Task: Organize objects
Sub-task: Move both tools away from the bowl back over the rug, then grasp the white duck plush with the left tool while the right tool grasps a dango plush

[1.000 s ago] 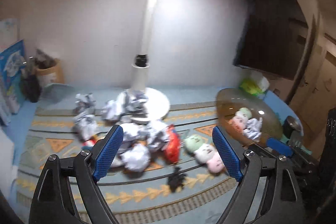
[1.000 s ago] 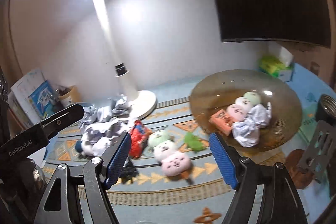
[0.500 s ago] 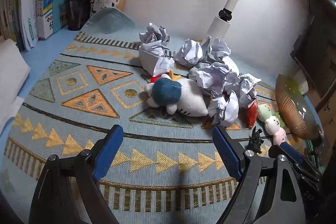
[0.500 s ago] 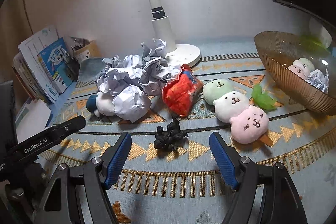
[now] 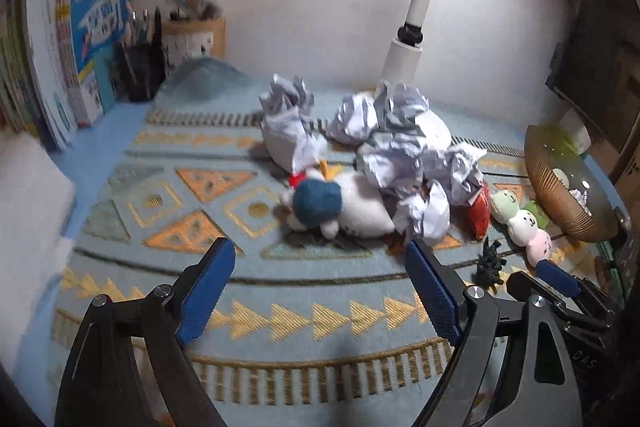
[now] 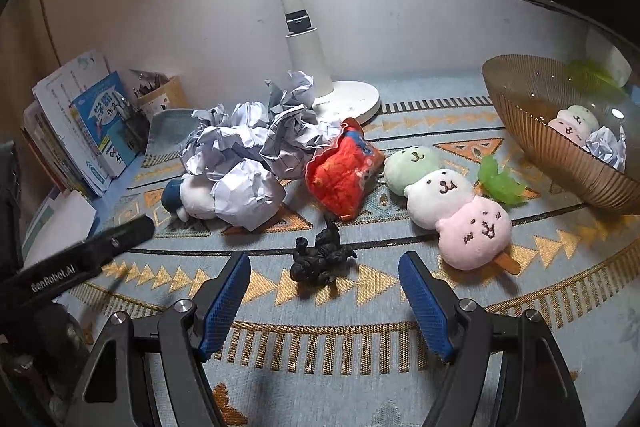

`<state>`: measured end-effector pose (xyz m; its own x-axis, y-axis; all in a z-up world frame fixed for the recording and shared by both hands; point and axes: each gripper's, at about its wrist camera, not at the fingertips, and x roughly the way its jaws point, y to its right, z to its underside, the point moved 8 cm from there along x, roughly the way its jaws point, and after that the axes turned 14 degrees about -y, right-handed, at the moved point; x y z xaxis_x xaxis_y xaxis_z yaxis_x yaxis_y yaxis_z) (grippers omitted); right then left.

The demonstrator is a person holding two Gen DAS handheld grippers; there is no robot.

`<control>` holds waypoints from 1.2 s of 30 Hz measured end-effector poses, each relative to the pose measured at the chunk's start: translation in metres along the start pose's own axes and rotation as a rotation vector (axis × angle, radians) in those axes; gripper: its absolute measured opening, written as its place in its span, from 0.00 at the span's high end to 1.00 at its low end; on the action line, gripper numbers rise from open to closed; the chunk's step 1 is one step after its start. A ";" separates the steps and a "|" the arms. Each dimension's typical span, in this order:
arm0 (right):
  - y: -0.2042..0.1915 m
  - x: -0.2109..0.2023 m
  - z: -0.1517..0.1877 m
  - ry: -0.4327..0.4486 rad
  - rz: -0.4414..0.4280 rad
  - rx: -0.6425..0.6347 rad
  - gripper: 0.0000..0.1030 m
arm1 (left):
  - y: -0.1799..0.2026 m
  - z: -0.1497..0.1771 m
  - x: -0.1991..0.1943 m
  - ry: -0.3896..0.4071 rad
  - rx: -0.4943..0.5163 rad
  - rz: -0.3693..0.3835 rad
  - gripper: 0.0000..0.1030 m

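Small black dinosaur figurine dead ahead of the right hand-held gripper

Right hand-held gripper (image 6: 324,301) is open and empty; the small black plastic dinosaur figurine (image 6: 320,259) lies just beyond its tips on the patterned blue mat (image 6: 360,343), long axis crosswise (roughly). Left hand-held gripper (image 5: 320,291), also open and empty, is farther away. Beyond: the three-ball pastel plush skewer (image 6: 452,199), crumpled white paper balls (image 6: 244,155), ribbed amber glass bowl (image 6: 540,123)

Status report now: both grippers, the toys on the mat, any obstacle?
Left gripper open, empty. Right gripper open, empty, facing black figurine. Crumpled paper piled on white plush. Bowl partly filled.
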<state>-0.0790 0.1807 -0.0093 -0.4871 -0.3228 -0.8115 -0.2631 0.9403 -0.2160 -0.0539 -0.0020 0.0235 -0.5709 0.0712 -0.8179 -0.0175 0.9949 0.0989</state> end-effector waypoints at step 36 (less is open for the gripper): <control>0.085 0.021 -0.023 -0.149 0.065 0.079 0.53 | 0.043 0.004 0.047 -0.129 0.461 -0.060 0.46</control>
<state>-0.1303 0.2515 -0.0321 -0.3708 -0.2467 -0.8953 -0.1655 0.9662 -0.1977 -0.0777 0.0444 -0.0129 -0.4728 -0.0080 -0.8812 0.3355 0.9230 -0.1884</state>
